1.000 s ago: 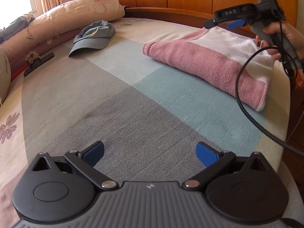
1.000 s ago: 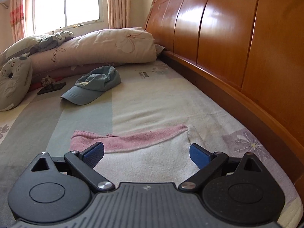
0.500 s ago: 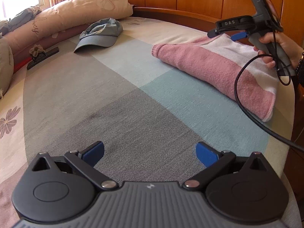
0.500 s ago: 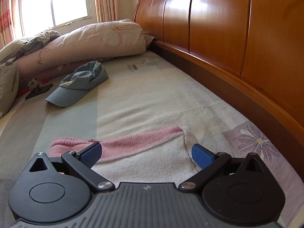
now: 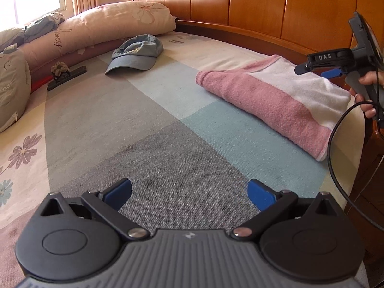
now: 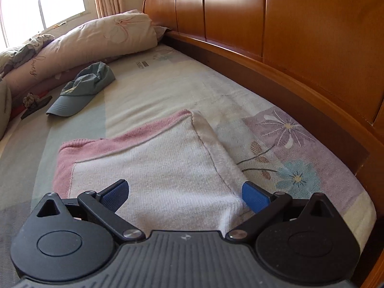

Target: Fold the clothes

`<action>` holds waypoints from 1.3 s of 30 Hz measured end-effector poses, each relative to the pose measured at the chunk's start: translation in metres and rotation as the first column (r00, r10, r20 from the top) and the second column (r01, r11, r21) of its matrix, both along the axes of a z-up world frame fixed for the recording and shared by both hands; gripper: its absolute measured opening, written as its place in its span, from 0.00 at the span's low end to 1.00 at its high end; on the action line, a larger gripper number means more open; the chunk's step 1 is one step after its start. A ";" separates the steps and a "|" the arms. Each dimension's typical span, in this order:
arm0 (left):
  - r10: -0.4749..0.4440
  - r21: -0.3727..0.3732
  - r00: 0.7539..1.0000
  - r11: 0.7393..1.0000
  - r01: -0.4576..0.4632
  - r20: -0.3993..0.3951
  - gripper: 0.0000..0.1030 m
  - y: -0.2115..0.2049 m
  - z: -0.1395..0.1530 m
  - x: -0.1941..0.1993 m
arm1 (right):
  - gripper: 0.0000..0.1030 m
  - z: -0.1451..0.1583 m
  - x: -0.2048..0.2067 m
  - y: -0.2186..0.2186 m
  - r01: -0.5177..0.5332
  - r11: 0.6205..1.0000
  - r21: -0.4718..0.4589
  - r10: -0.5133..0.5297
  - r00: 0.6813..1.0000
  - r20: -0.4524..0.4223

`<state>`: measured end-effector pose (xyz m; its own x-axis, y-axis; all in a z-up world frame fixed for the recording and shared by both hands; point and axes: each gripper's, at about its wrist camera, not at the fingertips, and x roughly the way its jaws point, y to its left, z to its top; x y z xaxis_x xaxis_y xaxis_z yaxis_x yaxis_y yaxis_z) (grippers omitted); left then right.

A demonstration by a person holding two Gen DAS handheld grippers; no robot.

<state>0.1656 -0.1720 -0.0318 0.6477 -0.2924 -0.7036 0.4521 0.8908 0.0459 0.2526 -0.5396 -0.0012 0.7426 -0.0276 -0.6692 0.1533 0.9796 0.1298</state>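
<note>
The pink-and-white towel [image 5: 271, 96] is found folded into a compact stack on the bed [image 5: 168, 148], near the headboard. Both the left gripper [image 5: 189, 189] and right gripper [image 6: 184, 192] are held with jaws spread, empty. Folding is judged essentially complete.

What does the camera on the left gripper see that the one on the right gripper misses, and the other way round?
Only the left wrist view shows the right gripper from outside, open above the towel, the hand holding it and its trailing black cable. Only the right wrist view shows the sunlit window and the purple and blue flower print beside the towel. Both show the folded pink and white towel, the blue-grey cap, the rolled floral quilt and the wooden headboard.
</note>
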 end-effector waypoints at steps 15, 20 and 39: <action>0.066 0.010 0.997 0.998 -0.066 0.032 0.99 0.013 0.018 -0.035 | 1.00 -0.008 -0.054 0.079 -0.075 0.991 -0.108 0.076 0.997 0.009; 0.069 -0.008 0.997 0.998 -0.069 0.019 0.99 0.010 0.017 -0.038 | 1.00 0.008 -0.103 0.090 -0.087 0.995 -0.039 0.088 0.996 0.029; 0.070 -0.023 0.997 0.997 -0.069 0.029 0.99 0.000 0.031 -0.095 | 1.00 0.021 -0.225 0.142 -0.012 0.997 -0.080 0.005 0.996 -0.084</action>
<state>0.0708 -0.1724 -0.0006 0.6876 -0.2608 -0.6777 0.3875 0.9211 0.0386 0.0275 -0.3975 0.0198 0.6848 -0.0774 -0.7246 0.1517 0.9877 0.0379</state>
